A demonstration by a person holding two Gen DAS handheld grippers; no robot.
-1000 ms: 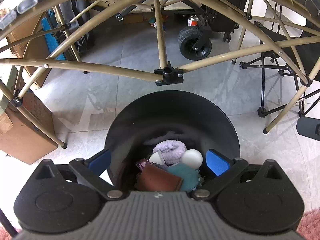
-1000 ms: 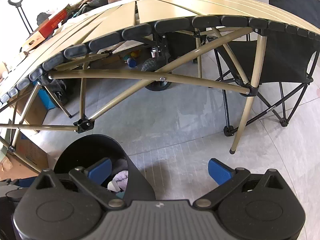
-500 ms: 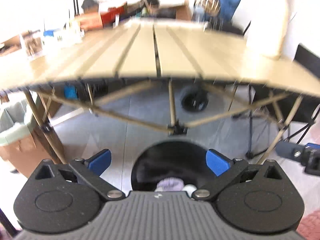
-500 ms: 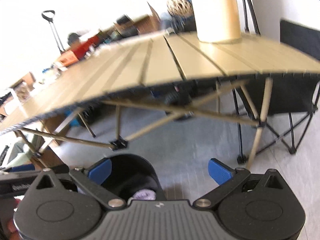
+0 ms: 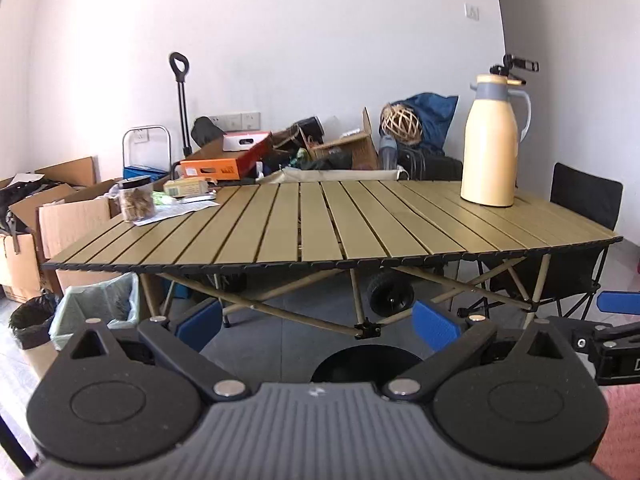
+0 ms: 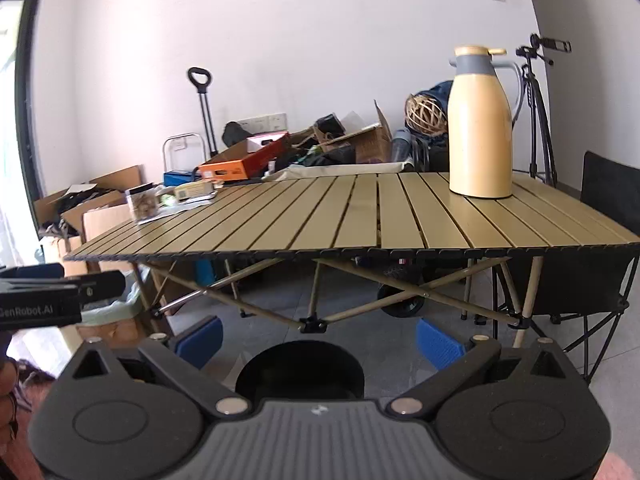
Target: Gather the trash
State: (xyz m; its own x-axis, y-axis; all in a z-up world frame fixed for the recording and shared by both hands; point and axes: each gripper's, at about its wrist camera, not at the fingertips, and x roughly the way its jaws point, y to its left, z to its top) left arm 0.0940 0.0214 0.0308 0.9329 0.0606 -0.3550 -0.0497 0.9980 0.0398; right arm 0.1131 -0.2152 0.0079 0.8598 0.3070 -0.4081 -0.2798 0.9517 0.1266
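Left wrist view: the left gripper [image 5: 316,326] has its blue-padded fingers [image 5: 199,325] spread wide, holding and touching nothing. The black trash bin [image 5: 366,364] stands on the floor below, in front of the slatted table [image 5: 320,220].

Right wrist view: the right gripper [image 6: 318,336] is likewise spread wide and empty. The black trash bin [image 6: 300,368] sits between its fingers, lower down; the cream jug [image 6: 480,128] stands upright on the table [image 6: 360,216]
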